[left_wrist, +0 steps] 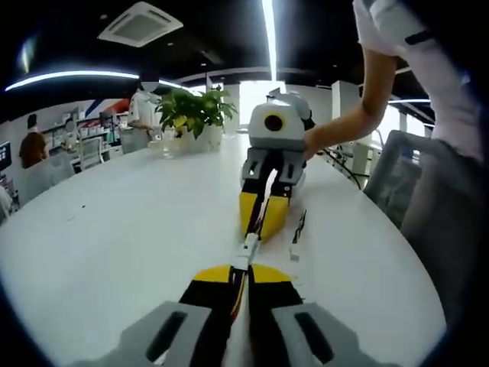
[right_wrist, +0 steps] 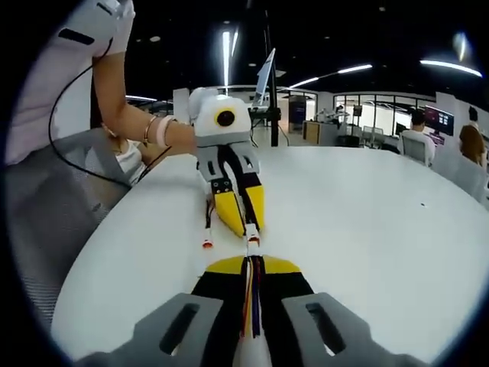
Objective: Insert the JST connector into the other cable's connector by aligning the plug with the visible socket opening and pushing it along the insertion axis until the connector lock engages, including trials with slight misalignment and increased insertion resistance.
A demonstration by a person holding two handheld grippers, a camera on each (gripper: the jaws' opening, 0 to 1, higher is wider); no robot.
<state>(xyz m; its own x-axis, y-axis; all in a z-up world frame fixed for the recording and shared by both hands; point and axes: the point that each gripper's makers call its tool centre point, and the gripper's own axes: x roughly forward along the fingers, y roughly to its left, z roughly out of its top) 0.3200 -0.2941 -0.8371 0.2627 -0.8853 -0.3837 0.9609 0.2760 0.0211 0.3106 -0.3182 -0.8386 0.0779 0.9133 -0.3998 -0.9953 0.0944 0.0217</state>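
— How are the tongs being kept?
— Left tongs are being clenched on one cable; right tongs on the other cable.
— And the JST connector?
— It is being held between the facing tips, just above the white worktop. A spare cable is lying beside.

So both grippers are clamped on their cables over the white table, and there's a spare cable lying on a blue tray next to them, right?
Not quite: there is no blue tray. The spare cable lies straight on the white table, beside the two grippers, as the left gripper view shows. The rest holds: the left gripper and right gripper are each shut on a cable, meeting at the white connectors.
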